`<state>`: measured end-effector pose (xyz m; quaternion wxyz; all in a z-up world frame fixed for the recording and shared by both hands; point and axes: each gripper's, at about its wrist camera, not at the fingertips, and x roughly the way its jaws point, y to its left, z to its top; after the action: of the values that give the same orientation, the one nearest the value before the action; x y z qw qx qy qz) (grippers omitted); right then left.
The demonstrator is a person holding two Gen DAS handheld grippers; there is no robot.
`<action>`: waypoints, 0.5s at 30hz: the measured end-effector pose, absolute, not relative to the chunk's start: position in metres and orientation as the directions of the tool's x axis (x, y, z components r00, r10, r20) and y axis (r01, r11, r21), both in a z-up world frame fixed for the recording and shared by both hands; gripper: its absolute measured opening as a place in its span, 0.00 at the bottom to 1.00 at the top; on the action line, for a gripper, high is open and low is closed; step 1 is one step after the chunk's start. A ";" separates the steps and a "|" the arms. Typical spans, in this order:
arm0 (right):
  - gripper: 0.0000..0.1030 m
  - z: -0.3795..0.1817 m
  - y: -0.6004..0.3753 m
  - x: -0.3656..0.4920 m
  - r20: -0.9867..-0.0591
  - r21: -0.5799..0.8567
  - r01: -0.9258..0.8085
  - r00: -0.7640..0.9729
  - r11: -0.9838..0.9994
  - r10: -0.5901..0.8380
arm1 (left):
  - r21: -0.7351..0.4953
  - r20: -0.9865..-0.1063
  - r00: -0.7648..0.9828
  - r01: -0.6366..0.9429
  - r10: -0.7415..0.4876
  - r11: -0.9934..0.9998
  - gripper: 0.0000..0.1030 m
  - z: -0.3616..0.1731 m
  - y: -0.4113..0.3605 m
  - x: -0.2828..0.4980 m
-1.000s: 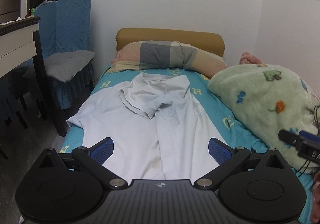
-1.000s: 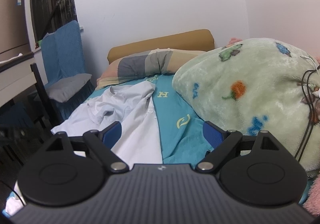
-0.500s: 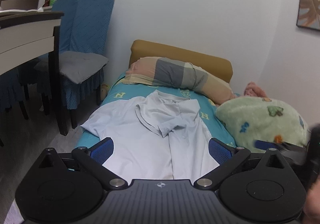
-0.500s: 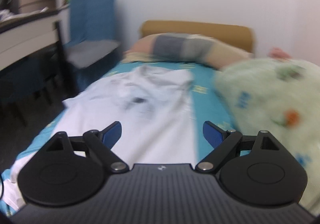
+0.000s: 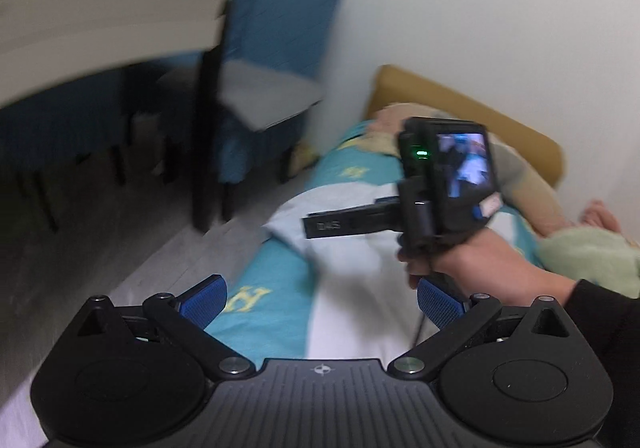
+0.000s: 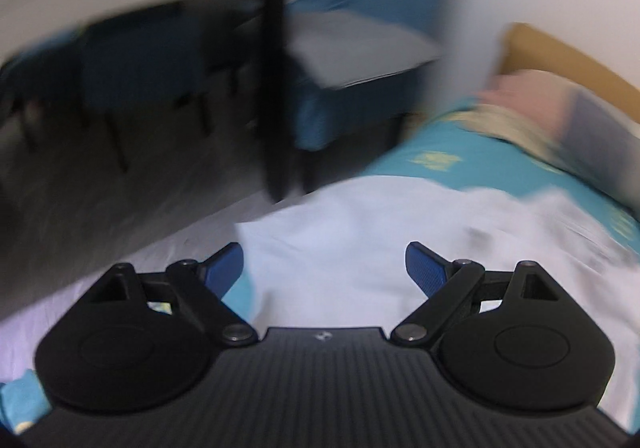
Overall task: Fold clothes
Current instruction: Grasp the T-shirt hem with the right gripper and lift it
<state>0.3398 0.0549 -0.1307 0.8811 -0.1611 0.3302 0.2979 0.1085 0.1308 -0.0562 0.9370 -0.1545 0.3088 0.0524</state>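
Both open grippers swung left over blurred white shirt [image 6: 360, 232].

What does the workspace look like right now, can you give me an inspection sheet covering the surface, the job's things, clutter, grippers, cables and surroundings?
Surface: bed with teal sheet, yellow letter pattern.
Job's things: pale shirt spread on the sheet, not folded flat; details blurred.
Clutter: checked pillow at the headboard; green fleece blanket at the bed's right side.
Grippers: left gripper open, nothing between the fingers; right gripper open above the shirt, held in a hand.
Cables: thin dark cable hanging below that hand.
Surroundings: blue-covered chair, table edge, white wall.
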 end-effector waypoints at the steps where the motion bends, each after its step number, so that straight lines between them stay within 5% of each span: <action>1: 0.87 -0.141 0.073 0.346 -0.697 -0.101 -0.664 0.579 0.741 0.424 | -0.275 -0.603 0.797 -0.223 0.013 0.935 0.99 -0.062 0.138 0.113; 9: 0.85 -0.206 0.146 0.371 -0.718 -0.379 -0.705 0.632 0.599 0.290 | -0.296 -0.679 0.727 -0.397 0.101 0.869 0.99 -0.097 0.170 0.151; 11: 0.64 -0.211 0.148 0.376 -0.701 -0.397 -0.688 0.655 0.608 0.282 | -0.283 -0.683 0.720 -0.416 0.123 0.864 0.99 -0.100 0.171 0.155; 14: 0.11 -0.210 0.149 0.378 -0.673 -0.412 -0.660 0.685 0.628 0.278 | -0.265 -0.687 0.712 -0.433 0.146 0.862 0.99 -0.103 0.169 0.157; 15: 0.09 -0.208 0.149 0.378 -0.659 -0.423 -0.648 0.700 0.634 0.276 | -0.261 -0.685 0.713 -0.433 0.151 0.863 0.99 -0.102 0.168 0.155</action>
<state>0.3783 0.1487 -0.2076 0.8596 -0.3331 0.2793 0.2685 0.1554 0.1682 -0.1019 0.9023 -0.2058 0.3425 0.1617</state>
